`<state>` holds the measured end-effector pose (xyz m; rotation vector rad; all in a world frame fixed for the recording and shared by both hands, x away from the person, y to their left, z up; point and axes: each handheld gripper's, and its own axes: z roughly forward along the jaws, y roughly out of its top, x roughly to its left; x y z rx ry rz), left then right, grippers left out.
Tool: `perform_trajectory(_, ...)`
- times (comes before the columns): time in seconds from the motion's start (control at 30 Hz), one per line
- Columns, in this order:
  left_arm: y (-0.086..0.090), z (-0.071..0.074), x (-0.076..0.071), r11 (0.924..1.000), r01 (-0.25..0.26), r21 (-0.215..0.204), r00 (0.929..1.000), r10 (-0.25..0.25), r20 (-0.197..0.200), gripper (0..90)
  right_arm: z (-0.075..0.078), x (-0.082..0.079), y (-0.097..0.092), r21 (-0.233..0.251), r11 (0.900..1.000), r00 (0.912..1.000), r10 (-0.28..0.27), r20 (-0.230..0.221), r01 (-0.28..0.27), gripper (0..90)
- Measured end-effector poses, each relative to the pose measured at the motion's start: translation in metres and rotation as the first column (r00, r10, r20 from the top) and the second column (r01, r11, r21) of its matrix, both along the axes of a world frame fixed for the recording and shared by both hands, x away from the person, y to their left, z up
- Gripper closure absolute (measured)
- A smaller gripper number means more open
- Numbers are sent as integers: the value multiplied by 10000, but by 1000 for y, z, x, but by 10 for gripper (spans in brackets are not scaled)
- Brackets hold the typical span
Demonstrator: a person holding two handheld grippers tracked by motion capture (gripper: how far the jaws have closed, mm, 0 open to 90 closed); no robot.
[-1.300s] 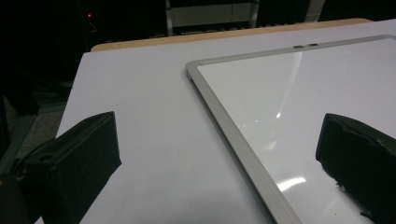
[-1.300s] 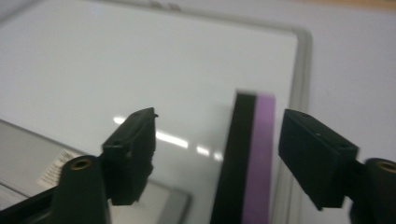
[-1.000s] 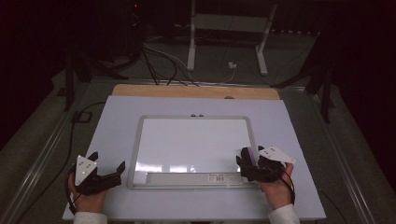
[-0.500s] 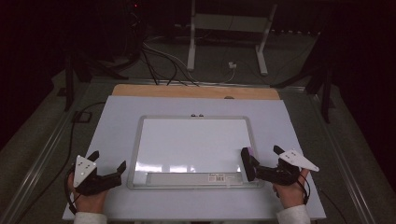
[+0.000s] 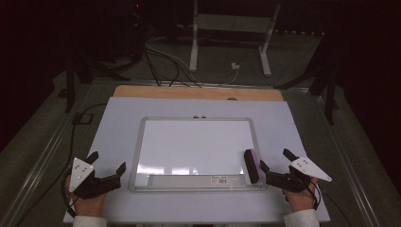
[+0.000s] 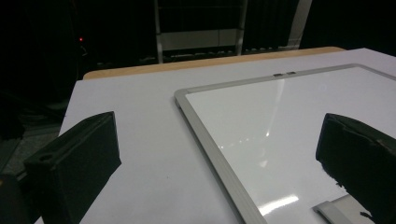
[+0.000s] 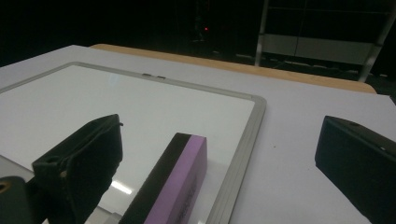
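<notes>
Two hand-held grippers were seen at the near edge of a white table (image 5: pixel 118 123), one at each lower corner of a framed whiteboard (image 5: pixel 198 146). At the left, the left gripper (image 5: pixel 108 169) was held low over the bare table surface just beside the board's near-left corner, its jaws spread wide with nothing between them; in the left gripper view (image 6: pixel 219 154) the board's grey frame was seen running between the two black jaws. At the centre, the whiteboard was laid flat, its surface blank, with a grey tray (image 5: pixel 196 179) along its near edge. At the right, a black-and-purple eraser (image 5: pixel 251 165) was stood on its long edge on the board's near-right corner, just inside the frame. The right gripper (image 5: pixel 275 166) was held just right of the eraser, its jaws having just been opened wide; in the right gripper view (image 7: pixel 219 154) the eraser (image 7: pixel 180 182) was seen lying between the jaws, untouched by either.
</notes>
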<state>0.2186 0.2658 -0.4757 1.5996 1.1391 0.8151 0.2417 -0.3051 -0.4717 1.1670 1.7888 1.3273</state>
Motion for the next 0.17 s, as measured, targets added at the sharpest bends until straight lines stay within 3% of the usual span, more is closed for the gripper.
perform_trajectory(0.17, 0, 0, 0, 10000, 20, 59, 10000, -20, -19, 6, 0, 0, -1, -8, 10000, 10000, 40, 35, -40, 15)
